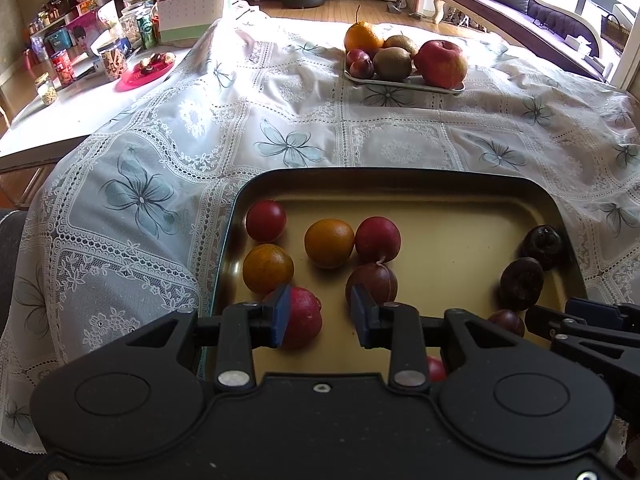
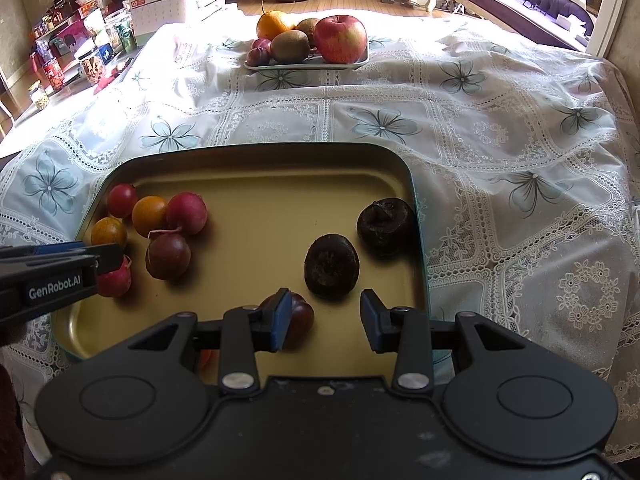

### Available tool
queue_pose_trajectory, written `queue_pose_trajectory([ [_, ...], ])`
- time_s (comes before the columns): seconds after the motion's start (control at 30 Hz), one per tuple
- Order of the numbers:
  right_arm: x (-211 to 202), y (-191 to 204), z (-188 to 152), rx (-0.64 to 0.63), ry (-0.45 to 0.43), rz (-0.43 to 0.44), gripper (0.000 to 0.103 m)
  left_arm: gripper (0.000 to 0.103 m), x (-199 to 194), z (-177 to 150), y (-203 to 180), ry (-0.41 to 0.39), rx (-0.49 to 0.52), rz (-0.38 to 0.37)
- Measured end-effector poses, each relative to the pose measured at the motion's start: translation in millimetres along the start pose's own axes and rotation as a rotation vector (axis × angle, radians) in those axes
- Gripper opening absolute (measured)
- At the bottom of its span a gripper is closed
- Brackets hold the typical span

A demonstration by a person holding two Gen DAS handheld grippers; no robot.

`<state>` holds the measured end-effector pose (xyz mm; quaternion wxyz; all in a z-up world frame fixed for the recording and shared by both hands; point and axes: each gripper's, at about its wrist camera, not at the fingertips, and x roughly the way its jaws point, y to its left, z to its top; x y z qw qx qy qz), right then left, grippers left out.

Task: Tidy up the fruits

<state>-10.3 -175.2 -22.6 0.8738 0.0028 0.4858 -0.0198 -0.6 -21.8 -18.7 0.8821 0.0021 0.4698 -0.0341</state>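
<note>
A gold tray [image 1: 400,174] [image 2: 260,148] lies on the lace tablecloth and holds small fruits. On its left side are a red one [image 1: 265,221], two orange ones [image 1: 329,243] [image 1: 267,268], a pink-red one [image 1: 377,239] and a dark red one [image 1: 372,282]. My left gripper [image 1: 322,318] hangs open low over the tray. A pink-red fruit [image 1: 302,318] sits against its left finger, with the other finger clear of it. Two dark brown fruits [image 2: 331,266] [image 2: 385,226] lie on the tray's right side. My right gripper [image 2: 326,320] is open too, with a dark plum [image 2: 298,316] beside its left finger.
A white plate [image 1: 404,84] [image 2: 308,65] at the far side of the table carries an apple [image 1: 440,63], kiwis, plums and an orange fruit. A side table [image 1: 72,104] at the left holds jars, cans and a red dish. The cloth drapes over the table's edges.
</note>
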Motion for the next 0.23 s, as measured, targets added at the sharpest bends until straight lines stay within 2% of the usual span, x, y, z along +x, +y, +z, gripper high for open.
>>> queue_pose_trajectory([
  [0.23,0.4,0.0,0.0,-0.001,0.000,0.002,0.040,0.042,-1.9,-0.5,-0.9,-0.016,0.008,0.008],
])
